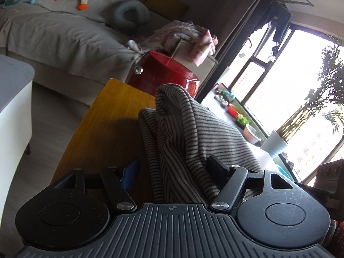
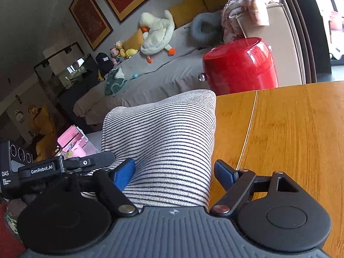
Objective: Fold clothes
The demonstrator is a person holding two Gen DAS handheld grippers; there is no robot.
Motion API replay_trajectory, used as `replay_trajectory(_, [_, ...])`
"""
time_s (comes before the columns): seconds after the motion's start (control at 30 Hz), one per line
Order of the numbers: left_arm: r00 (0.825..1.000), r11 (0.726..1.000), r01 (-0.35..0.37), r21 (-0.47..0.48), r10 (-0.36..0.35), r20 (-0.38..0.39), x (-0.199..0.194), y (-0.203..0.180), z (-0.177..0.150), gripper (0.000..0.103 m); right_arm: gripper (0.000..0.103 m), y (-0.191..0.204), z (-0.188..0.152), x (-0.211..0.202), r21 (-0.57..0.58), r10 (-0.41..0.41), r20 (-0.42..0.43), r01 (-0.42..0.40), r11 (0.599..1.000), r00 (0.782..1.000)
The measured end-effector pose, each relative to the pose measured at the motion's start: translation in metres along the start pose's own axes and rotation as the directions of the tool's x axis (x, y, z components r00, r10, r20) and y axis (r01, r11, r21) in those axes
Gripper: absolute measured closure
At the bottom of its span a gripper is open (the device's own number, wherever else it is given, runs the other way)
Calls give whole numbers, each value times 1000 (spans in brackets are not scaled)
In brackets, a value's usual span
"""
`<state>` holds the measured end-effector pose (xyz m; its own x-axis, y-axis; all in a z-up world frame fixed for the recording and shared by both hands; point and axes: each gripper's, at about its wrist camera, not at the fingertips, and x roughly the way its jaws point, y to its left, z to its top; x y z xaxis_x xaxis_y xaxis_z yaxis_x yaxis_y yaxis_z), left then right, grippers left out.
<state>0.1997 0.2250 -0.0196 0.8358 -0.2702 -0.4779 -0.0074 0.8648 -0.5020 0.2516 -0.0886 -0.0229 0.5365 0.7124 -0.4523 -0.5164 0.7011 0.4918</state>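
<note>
Striped garment (image 1: 185, 133) bunched on wooden bench (image 1: 103, 133), near far edge, folds heaped upward. In right wrist view same garment (image 2: 165, 142) runs from far bench edge back between fingers.

Left gripper (image 1: 174, 169): fingers spread wide, cloth lying between them, blue pad (image 1: 129, 172) well clear of fabric; no grip visible.

Right gripper (image 2: 174, 172): fingers wide, cloth filling gap, left pad (image 2: 123, 175) touching fabric, right pad apart.

Beyond bench: red tub (image 2: 240, 64), grey sofa (image 2: 154, 73) with plush goose (image 2: 157, 34).

Striped garment (image 1: 193, 133) is covering the left gripper (image 1: 174, 169) fingertips at 6 o'clock; grip is remaining indeterminable.
</note>
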Motion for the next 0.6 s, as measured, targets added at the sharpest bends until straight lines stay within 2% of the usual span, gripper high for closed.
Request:
replay_trajectory(0.23, [998, 998, 51, -22, -51, -41, -21, -2, -8, 42, 21, -3, -10, -24, 1, -8, 61, 8, 1000, 998])
replay_trajectory(0.3, [997, 998, 59, -26, -60, -53, -21, -1, -12, 45, 31, 0, -12, -28, -18, -13, 57, 14, 1000, 998])
replay_trajectory(0.37, [997, 999, 50, -18, -51, -56, -17, -3, -12, 45, 34, 6, -10, -24, -52, -26, 55, 29, 998, 998])
replay_trajectory(0.47, [998, 999, 40, -9, -41, -55, -10, -6, -9, 45, 34, 15, -3, -12, -118, -60, 64, 68, 991, 996])
replay_trajectory(0.6, [999, 1000, 22, 9, -21, -48, -8, -9, -8, 45, 34, 12, 9, 10, -125, -59, 57, 66, 990, 997])
